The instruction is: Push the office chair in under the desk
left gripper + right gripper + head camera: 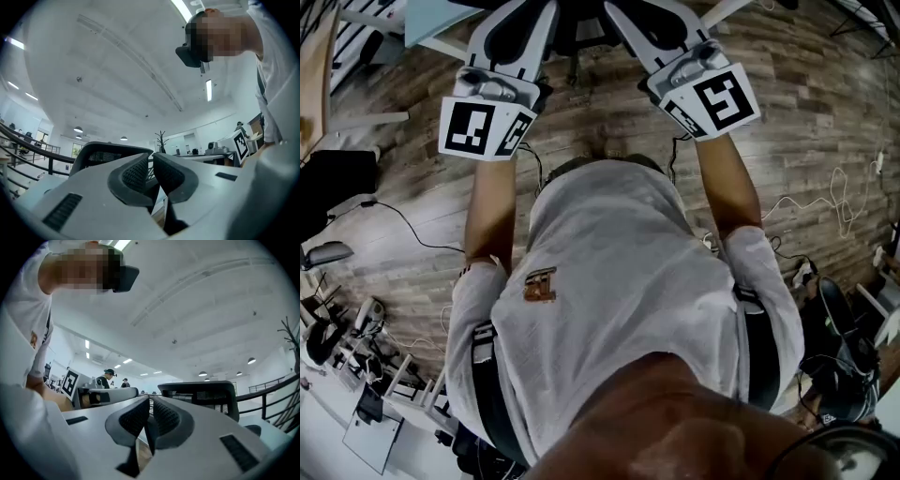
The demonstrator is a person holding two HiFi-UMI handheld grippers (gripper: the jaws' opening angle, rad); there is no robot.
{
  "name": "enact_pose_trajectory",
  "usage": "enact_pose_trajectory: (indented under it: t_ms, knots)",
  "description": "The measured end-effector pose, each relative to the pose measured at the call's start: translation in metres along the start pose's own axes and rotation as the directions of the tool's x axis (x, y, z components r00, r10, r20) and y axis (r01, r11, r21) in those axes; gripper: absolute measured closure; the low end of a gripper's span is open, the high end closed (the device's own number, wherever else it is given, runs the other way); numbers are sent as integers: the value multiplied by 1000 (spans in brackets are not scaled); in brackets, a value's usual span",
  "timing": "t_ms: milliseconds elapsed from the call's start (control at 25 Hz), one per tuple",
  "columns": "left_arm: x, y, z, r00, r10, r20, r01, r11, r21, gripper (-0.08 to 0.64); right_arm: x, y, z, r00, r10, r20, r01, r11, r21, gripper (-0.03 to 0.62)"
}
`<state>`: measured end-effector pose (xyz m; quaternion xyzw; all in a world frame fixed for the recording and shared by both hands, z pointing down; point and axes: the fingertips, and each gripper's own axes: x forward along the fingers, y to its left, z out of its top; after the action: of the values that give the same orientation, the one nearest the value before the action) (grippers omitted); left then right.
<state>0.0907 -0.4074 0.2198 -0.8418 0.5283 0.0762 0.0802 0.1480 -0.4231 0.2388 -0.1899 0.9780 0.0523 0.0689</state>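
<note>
The black office chair [577, 36] stands at the top of the head view, between my two grippers. Its mesh back [105, 153] rises behind the jaws in the left gripper view and shows again as the mesh back [201, 397] in the right gripper view. My left gripper [525, 28] reaches up to the chair from the left, and the left gripper [152, 159] has its pads drawn in to a narrow slit on a thin dark edge of the chair. My right gripper [642, 23] reaches in from the right; the right gripper [151, 404] is pinched on a thin dark edge likewise.
A pale desk top [431, 23] lies at the top left beyond the chair. Cables [412, 225] trail over the wood floor, with a power strip [802, 272] to the right. Dark equipment [337, 183] sits at the left and black gear [844, 347] at the lower right. Two people [108, 378] stand far off.
</note>
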Motion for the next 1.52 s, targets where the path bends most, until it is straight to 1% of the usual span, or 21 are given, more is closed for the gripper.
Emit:
enact_pose_trajectory:
  t_ms: [160, 280, 640, 1000, 1520]
  knots:
    - [-5, -5, -6, 1000, 5, -14, -5, 1000, -19, 533, 0, 9, -4, 999, 18, 33, -22, 994, 107, 551]
    - [-6, -7, -10, 1000, -3, -28, 2, 1000, -22, 540, 1, 12, -11, 999, 20, 29, -23, 989, 143, 555]
    - [-4, -16, -22, 999, -10, -43, 8, 999, -54, 540, -9, 15, -18, 1000, 11, 11, -13, 993, 115, 557]
    - [-6, -14, -29, 998, -23, -61, 21, 999, -40, 540, -6, 17, -25, 1000, 12, 1, -12, 993, 119, 557]
    - [-9, -7, -26, 997, -42, -71, 40, 999, -36, 541, 3, 22, -21, 1000, 21, -13, -19, 993, 115, 557]
